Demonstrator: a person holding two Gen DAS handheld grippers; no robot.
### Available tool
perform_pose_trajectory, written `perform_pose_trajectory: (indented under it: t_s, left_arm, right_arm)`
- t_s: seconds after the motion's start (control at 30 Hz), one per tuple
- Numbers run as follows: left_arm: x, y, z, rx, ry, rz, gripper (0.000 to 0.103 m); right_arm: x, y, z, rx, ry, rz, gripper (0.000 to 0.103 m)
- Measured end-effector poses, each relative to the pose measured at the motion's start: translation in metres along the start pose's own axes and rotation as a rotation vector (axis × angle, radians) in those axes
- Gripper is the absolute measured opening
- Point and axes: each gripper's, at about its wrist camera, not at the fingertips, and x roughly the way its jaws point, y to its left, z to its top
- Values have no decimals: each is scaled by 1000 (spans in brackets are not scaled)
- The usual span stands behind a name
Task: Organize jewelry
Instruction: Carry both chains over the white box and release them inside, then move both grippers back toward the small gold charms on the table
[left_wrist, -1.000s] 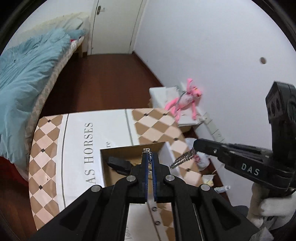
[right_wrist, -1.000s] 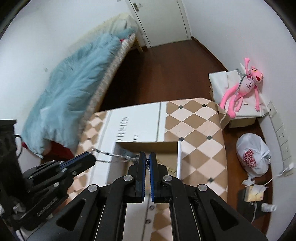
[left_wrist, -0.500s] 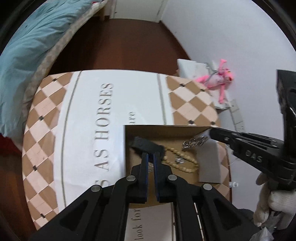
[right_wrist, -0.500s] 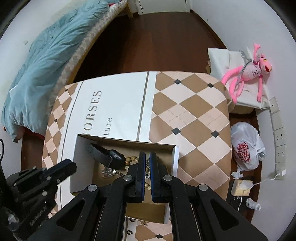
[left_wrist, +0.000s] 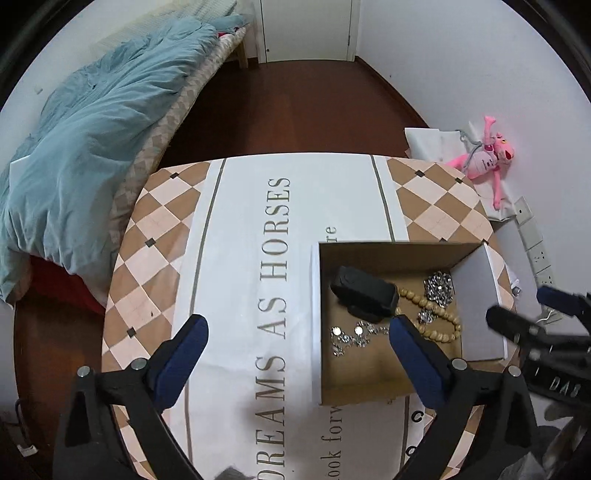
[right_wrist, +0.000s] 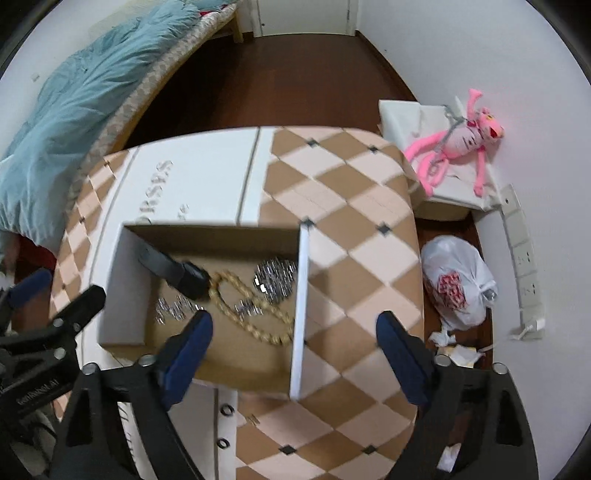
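An open cardboard box with white walls stands on the table. In it lie a black strap-like piece, a wooden bead necklace, a silver chain and a silver cluster. My left gripper hangs over the box's left wall, its jaws opening wide with nothing between them. My right gripper hovers over the box's right wall, jaws also opening and empty. The right wrist view shows the beads, the cluster and the left gripper at the left edge.
A chequered tablecloth with printed lettering covers the table. A bed with a blue quilt stands to the left. A pink plush toy lies on a white box by the right wall, and a white plastic bag sits on the floor.
Both grippers were shut on the ends of a silver chain and came down over the box. Both now stand wide, and the silver jewelry lies in the box.
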Motion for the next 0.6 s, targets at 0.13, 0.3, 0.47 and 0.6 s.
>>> perform_pose_trajectory:
  t_s: [0.13,0.3,0.47,0.6]
  left_arm:
    - [3,-6,-10,7,7,9,102]
    - [-5,-8,-17,4,-9,12,102]
    - [-22,-9,-21,13,-39,21,102]
    - [-43,-12,-27,36,-85,42,102]
  right_arm:
    - [4,0,-20,5,3,-17,96]
    - [-5,-2,-31,20,-27,-28,98]
    - [-24,-2,-38,30,-72,-25,98]
    - [-40,2,-44,19,-105,-52,98]
